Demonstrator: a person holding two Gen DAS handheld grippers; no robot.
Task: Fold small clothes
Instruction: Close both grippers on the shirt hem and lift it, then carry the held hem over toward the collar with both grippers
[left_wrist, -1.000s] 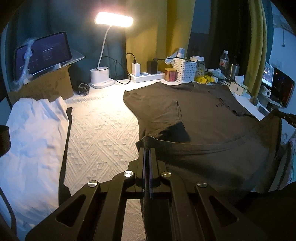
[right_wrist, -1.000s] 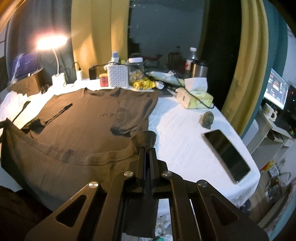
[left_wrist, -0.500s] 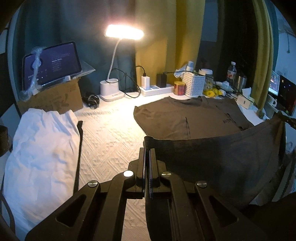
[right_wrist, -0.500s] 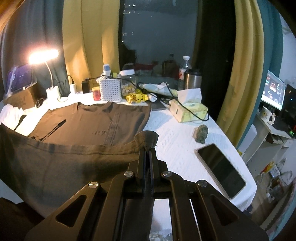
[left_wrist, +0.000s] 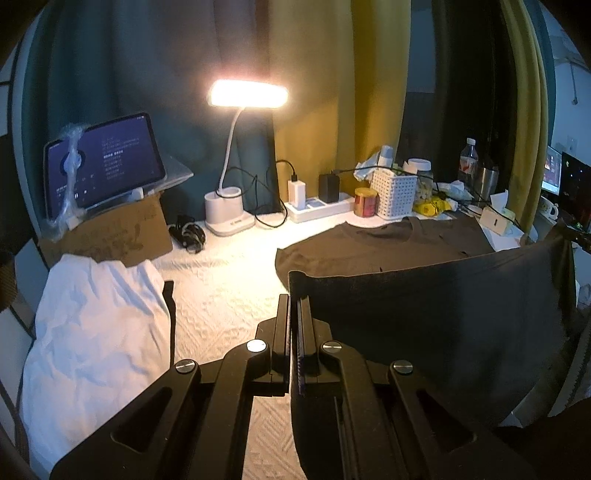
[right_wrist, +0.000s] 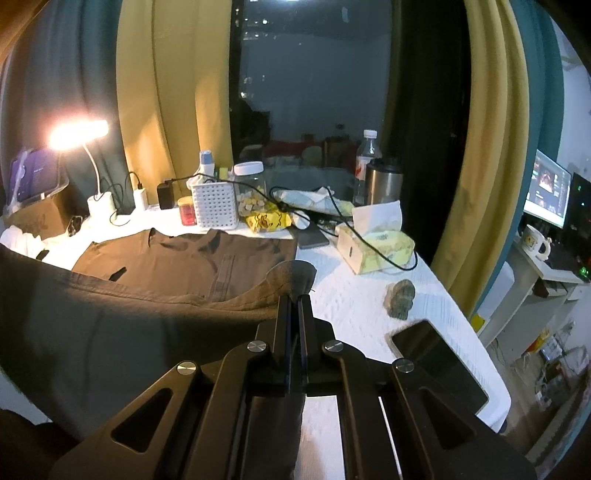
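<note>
A dark grey T-shirt (left_wrist: 424, 314) lies with its collar end flat on the white bedspread, while its hem is lifted off the bed. My left gripper (left_wrist: 294, 301) is shut on the hem's left corner. In the right wrist view the same T-shirt (right_wrist: 129, 332) stretches to the left, and my right gripper (right_wrist: 294, 300) is shut on the hem's right corner, a tuft of cloth sticking out above the tips. The raised hem hangs taut between both grippers and hides the shirt's middle. The sleeves are folded in over the chest.
A white garment (left_wrist: 92, 325) lies at the left of the bed. A lit desk lamp (left_wrist: 229, 218), tablet (left_wrist: 103, 162), power strip (left_wrist: 317, 208) and white basket (left_wrist: 393, 194) line the back. A tissue box (right_wrist: 376, 245), small stone (right_wrist: 400, 297) and phone (right_wrist: 439, 362) lie on the right.
Both grippers have risen with the hem, lifting it higher off the bed and carrying it toward the collar. The lower half of the shirt now stands like a curtain.
</note>
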